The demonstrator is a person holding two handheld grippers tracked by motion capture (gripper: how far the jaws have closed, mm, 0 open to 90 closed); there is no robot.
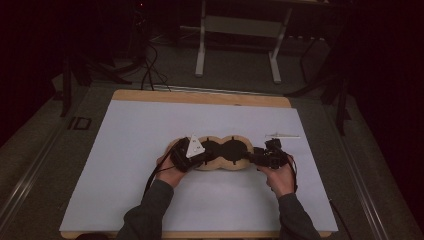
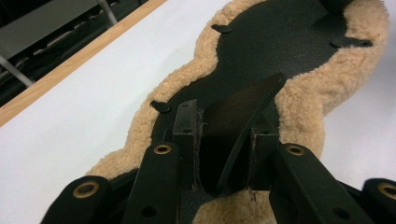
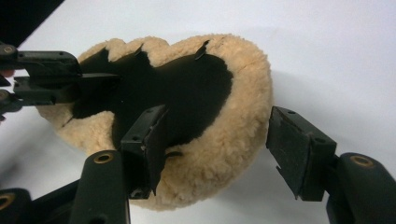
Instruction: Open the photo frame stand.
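A lobed fleece pad (image 1: 220, 152) with a black inner face and a tan woolly rim lies flat near the middle of the white sheet (image 1: 135, 150) that covers the table, and everything else is placed from it. The left gripper (image 1: 196, 155) sits at the pad's left end, its grey plate on top, the hand behind it toward the near edge. In the left gripper view its jaws stand partly closed and pinch a black flap (image 2: 243, 112) of the pad's inner face, which rises upright between the pads (image 2: 187, 135) while the rest of the black face runs away beyond them, small black tabs (image 2: 161, 106) at its border. The right gripper (image 1: 257, 156) is at the pad's right end. In the right gripper view its jaws stand wide apart and hold nothing: the left one lies over the black face at the woolly rim (image 3: 233, 140), whether touching it I cannot tell, and the right one hangs clear of the pad over bare sheet. The same view has the left gripper at the pad's far end. Just beyond the pad's right end, a thin white stick (image 1: 282, 135) lies on the sheet, apart from the pad.
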